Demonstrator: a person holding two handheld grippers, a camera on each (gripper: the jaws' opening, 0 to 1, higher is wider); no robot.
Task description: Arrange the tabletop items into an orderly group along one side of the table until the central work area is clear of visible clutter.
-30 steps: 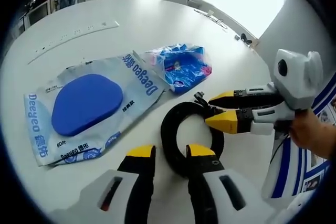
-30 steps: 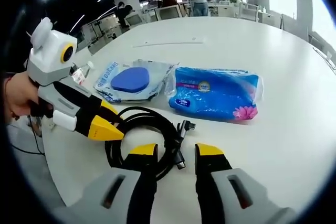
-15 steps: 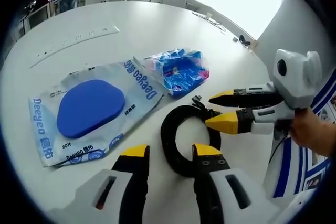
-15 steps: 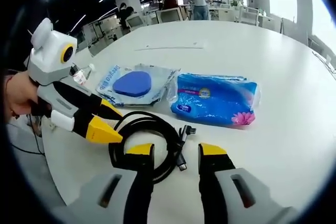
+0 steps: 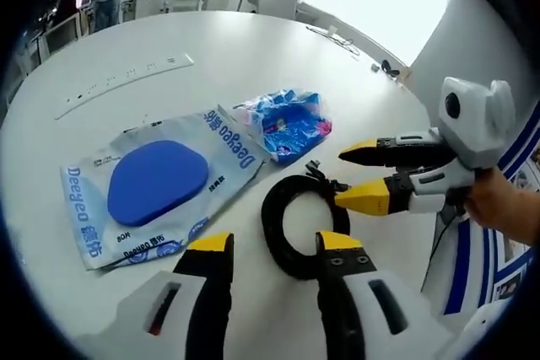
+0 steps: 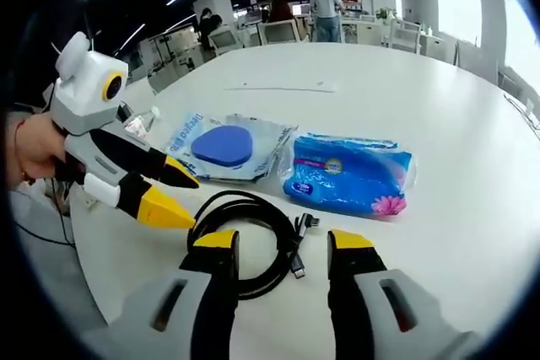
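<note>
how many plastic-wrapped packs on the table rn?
2. The clear Deeyeo pack with the blue pad lies beyond the coiled black cable. The blue wipes pack lies right beside it in the right gripper view, edges about touching. Nothing suggests more are hidden.

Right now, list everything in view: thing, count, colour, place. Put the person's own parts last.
Table: one, white, round, under everything.
Coiled cable: one, black, at the near edge between both grippers.
Sachet with a blue pad: one, clear and pale blue with blue print, flat on the table beside the cable.
Wipes pack: one, bright blue with a pink flower, lying next to the sachet.
Long strip: one, white, flat on the table beyond the sachet.
Desks and chairs: several, in the background; two people stand there.
Left gripper: white with black jaws and yellow tips, jaws apart over the cable.
Right gripper: same colours, jaws apart over the cable.
Hand: one, holding the right gripper.
</note>
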